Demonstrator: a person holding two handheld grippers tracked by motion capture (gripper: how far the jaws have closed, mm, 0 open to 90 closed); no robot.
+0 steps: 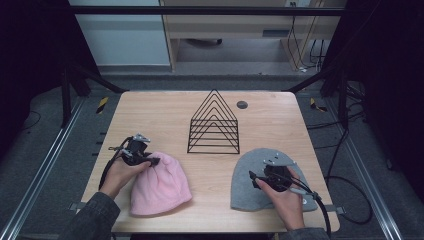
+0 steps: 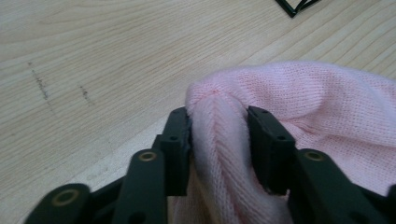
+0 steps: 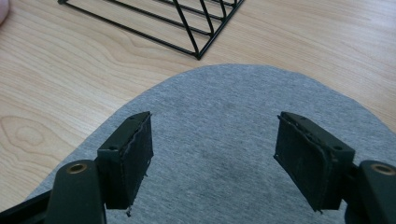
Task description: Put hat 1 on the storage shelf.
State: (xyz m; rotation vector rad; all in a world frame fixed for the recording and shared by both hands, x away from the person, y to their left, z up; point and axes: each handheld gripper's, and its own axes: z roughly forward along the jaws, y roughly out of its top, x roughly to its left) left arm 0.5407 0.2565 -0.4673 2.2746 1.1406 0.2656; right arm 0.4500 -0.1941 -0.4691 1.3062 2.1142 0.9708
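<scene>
- Left hand-held gripper [image 2: 218,140] has its jaws pinched on a bunched fold at the crown edge of the pink hat [image 2: 299,107]; fabric puckers up between the pads, so the bite looks firm, prob. enough for a lift.
- Grip sits at the hat's edge nearest the person's left hand [image 1: 122,172], not mid-cloth — a sensible spot, since knit gathers easily there and the rest can hang free.
- Pink hat [image 1: 161,185] lies flat on the worktop [image 1: 165,107], front-left of the wire rack [image 1: 214,125] and well apart from it.
- Right hand-held gripper [image 3: 215,158] hovers w/ jaws spread wide above the grey hat [image 3: 233,116]; pads stand clear of each other and no cloth is caught between them, so nothing is held on that side yet.
- Grey hat [image 1: 245,185] lies flat, front-right of the rack, its rounded crown pointing toward the rack's near corner [image 3: 198,55]; the right gripper [image 1: 250,176] is over the hat's middle, by the right hand [image 1: 287,192].
- Rack stands upright at mid-worktop between the two hats, empty — likely where both are headed, hence one hat per side.
- Judged stage: left grasp made, right grasp pending; a snag risk is knit catching on the rack's wires.
</scene>
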